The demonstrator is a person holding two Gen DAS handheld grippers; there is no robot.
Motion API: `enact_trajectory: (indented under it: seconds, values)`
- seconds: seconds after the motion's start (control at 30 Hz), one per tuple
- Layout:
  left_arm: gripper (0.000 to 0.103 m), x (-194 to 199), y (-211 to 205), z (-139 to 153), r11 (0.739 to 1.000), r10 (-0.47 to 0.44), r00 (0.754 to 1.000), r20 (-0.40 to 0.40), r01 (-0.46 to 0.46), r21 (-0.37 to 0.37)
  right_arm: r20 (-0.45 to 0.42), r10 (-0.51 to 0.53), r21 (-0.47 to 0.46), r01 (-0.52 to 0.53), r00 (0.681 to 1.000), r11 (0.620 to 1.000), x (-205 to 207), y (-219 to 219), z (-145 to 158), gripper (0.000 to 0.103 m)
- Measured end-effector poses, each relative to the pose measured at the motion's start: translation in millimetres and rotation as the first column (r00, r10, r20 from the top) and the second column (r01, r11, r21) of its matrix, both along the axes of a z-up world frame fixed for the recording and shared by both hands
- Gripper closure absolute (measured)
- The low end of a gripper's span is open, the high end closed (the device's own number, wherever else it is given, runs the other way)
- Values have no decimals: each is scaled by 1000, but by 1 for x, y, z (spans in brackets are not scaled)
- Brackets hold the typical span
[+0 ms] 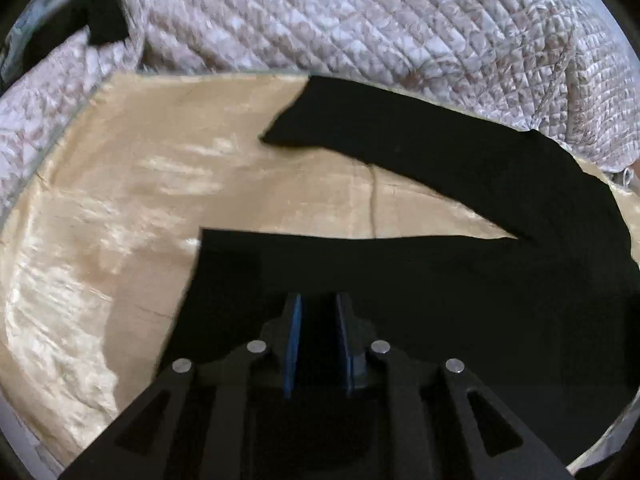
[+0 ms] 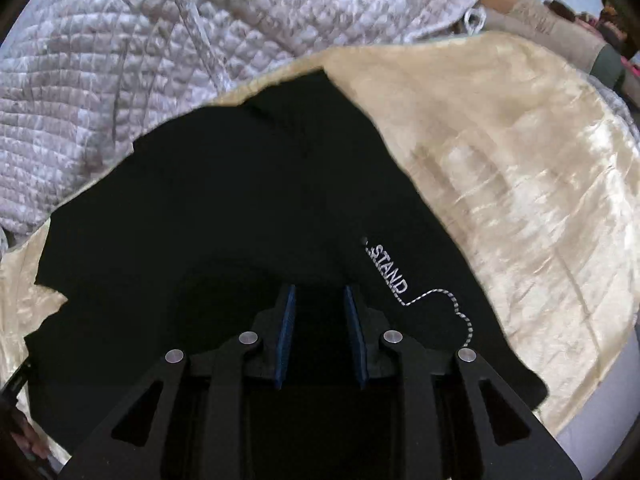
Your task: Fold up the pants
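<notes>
The black pants (image 1: 460, 280) are spread flat on a tan cloth (image 1: 120, 200) laid over a quilted bedspread (image 1: 360, 12). In the left wrist view, the near leg is seen directly beneath and ahead of the left gripper (image 1: 318, 308), its long axis running crosswise to the fingers, its cuff edge just to their left. The far leg (image 1: 400, 136) lies well ahead, angled away, a wedge of tan cloth between the two. The left fingers are slightly parted, with nothing visibly pinched, though black on black makes this uncertain. The right gripper (image 2: 320, 300) is held over the waist end, the "STAND" lettering (image 2: 390, 272) and drawstring (image 2: 448, 300) just right of its fingers, which are likewise parted and empty. The near leg is judged closest to the left gripper.
</notes>
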State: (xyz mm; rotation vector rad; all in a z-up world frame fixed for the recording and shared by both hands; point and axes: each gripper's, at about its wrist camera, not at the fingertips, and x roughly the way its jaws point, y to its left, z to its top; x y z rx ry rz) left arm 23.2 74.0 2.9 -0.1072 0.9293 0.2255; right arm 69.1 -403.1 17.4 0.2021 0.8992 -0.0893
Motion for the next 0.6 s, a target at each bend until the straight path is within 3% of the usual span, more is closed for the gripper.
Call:
enact_trajectory:
  seconds: [0.03, 0.1, 0.13, 0.23, 0.33, 0.4, 0.6]
  values:
    - [83, -3, -2, 3, 999, 9, 1000, 5, -9, 32, 41, 13, -35, -12, 999, 999, -5, 6, 8, 78]
    - [80, -8, -5, 12, 1000, -10, 999, 47, 9, 23, 93, 57, -78, -50, 994, 996, -15, 18, 17, 76]
    - [79, -10, -8, 14, 1000, -16, 998, 55, 15, 24, 109, 78, -84, -69, 991, 994, -19, 23, 18, 70]
    - [74, -9, -24, 15, 997, -75, 994, 78, 73, 29, 94, 147, -106, -136, 985, 985, -10, 44, 10, 66]
    - [74, 1, -32, 2, 995, -95, 995, 38, 96, -11, 30, 194, -75, -192, 980, 979, 8, 61, -3, 66]
    - [74, 5, -33, -4, 996, -84, 996, 11, 84, 3, -4, 190, -101, -190, 982, 977, 4, 66, -11, 66]
    - [74, -12, -29, 6, 994, -41, 998, 41, 37, 100, 83, 248, -151, -234, 965, 960, -10, 87, 6, 66]
